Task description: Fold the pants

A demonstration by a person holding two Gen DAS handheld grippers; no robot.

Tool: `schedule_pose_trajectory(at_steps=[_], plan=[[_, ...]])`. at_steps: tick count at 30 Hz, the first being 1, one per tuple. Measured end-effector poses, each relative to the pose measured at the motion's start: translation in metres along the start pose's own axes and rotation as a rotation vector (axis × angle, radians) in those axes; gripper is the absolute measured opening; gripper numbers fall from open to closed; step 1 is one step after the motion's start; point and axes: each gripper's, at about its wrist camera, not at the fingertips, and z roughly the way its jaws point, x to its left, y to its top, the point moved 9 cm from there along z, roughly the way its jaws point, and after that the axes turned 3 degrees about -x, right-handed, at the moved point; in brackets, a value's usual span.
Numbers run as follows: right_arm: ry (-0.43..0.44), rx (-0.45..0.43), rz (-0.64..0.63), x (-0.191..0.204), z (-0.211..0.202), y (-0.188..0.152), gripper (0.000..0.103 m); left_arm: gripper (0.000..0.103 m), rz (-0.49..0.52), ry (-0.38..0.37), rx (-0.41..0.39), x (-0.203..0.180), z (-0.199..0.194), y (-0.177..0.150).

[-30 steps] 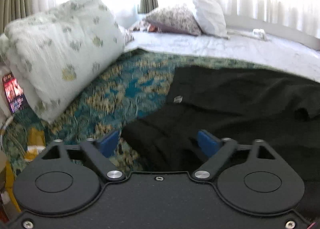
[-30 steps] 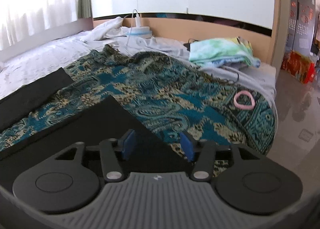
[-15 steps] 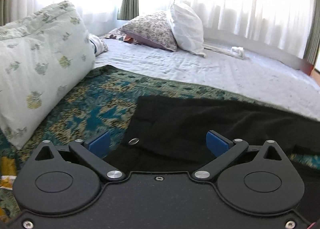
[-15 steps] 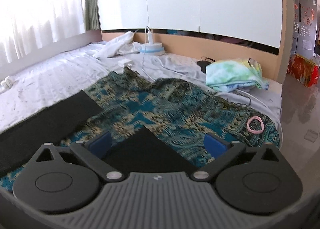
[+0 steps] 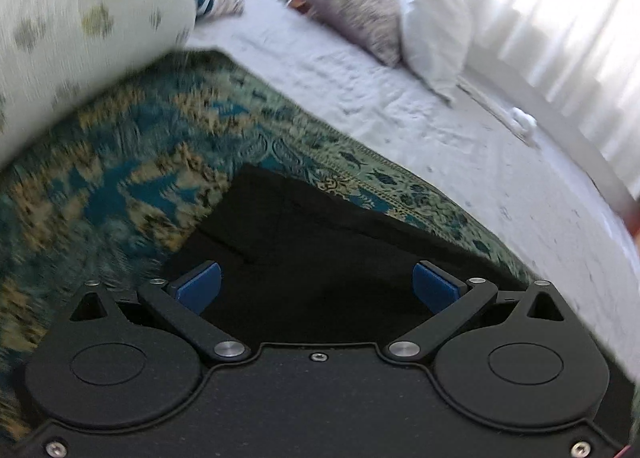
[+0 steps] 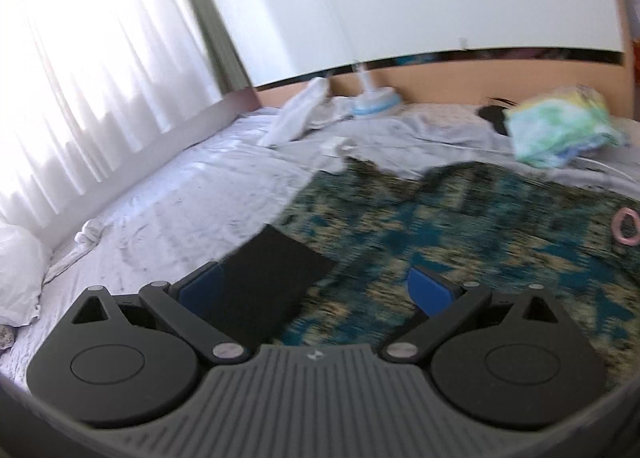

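Observation:
Black pants (image 5: pixel 304 242) lie flat on a teal and gold patterned throw (image 5: pixel 132 178) spread over the bed. In the left wrist view their waist end fills the lower middle, and my left gripper (image 5: pixel 318 286) hovers over it, open, with nothing between its blue pads. In the right wrist view a black leg end (image 6: pixel 272 270) lies at the throw's (image 6: pixel 460 226) left edge. My right gripper (image 6: pixel 316 286) is above it, open and empty, with the left blue pad over the fabric's edge.
A large floral pillow (image 5: pixel 80 18) lies at the left, with a grey patterned pillow (image 5: pixel 352 6) and a white pillow (image 5: pixel 436 30) by the curtain. Far off are folded tie-dye cloth (image 6: pixel 560 130), a white-blue device (image 6: pixel 376 100), a pink ring (image 6: pixel 626 226) and a white sheet (image 6: pixel 180 210).
Both grippers have opened wide and let go of the black pants, then lifted and swung. The left view rolled and moved along the waist; the right now looks over a leg end.

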Motion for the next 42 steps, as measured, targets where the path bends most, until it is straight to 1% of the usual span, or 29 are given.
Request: schedule_pose_trajectory(at_steps=[4, 7, 11, 14, 21, 24, 28, 32, 35, 38, 39, 40, 41, 42], plan=[[0.029, -0.004, -0.036, 0.045, 0.034, -0.009, 0.103, 0.103, -0.086, 0.053, 0.049, -0.004, 0.043, -0.002], [0.037, 0.011, -0.063, 0.077, 0.064, -0.023, 0.103, 0.103, -0.124, 0.098, 0.076, -0.010, 0.072, -0.003], [0.025, 0.045, -0.117, 0.114, 0.104, -0.046, 0.103, 0.103, -0.197, 0.149, 0.051, -0.019, 0.104, 0.001], [0.005, 0.079, -0.121, 0.136, 0.137, -0.061, 0.103, 0.103, -0.233, 0.196, 0.037, -0.026, 0.124, 0.004], [-0.072, 0.120, -0.145, 0.165, 0.204, -0.083, 0.103, 0.103, -0.194, 0.330, -0.062, -0.039, 0.152, 0.008], [-0.109, 0.153, -0.142, 0.173, 0.234, -0.090, 0.103, 0.103, -0.185, 0.367, -0.088, -0.037, 0.158, 0.008], [-0.131, 0.174, -0.144, 0.183, 0.265, -0.100, 0.103, 0.103, -0.175, 0.419, -0.113, -0.038, 0.163, 0.006], [-0.156, 0.191, -0.172, 0.191, 0.290, -0.111, 0.103, 0.103, -0.066, 0.501, -0.107, -0.046, 0.172, 0.002], [-0.181, 0.232, -0.163, 0.191, 0.310, -0.122, 0.103, 0.103, -0.041, 0.521, -0.141, -0.048, 0.173, -0.001], [-0.223, 0.238, -0.271, 0.197, 0.320, -0.129, 0.102, 0.103, -0.023, 0.513, -0.153, -0.048, 0.174, 0.000], [-0.227, 0.231, -0.263, 0.197, 0.318, -0.129, 0.097, 0.097, -0.014, 0.508, -0.157, -0.049, 0.172, -0.001], [-0.225, 0.219, -0.247, 0.196, 0.315, -0.128, 0.084, 0.080, 0.005, 0.495, -0.170, -0.051, 0.170, 0.000], [-0.232, 0.201, -0.249, 0.193, 0.312, -0.125, 0.073, 0.069, 0.029, 0.484, -0.187, -0.054, 0.167, 0.000], [-0.226, 0.178, -0.256, 0.191, 0.308, -0.121, 0.050, 0.046, 0.049, 0.475, -0.199, -0.056, 0.162, -0.001]])
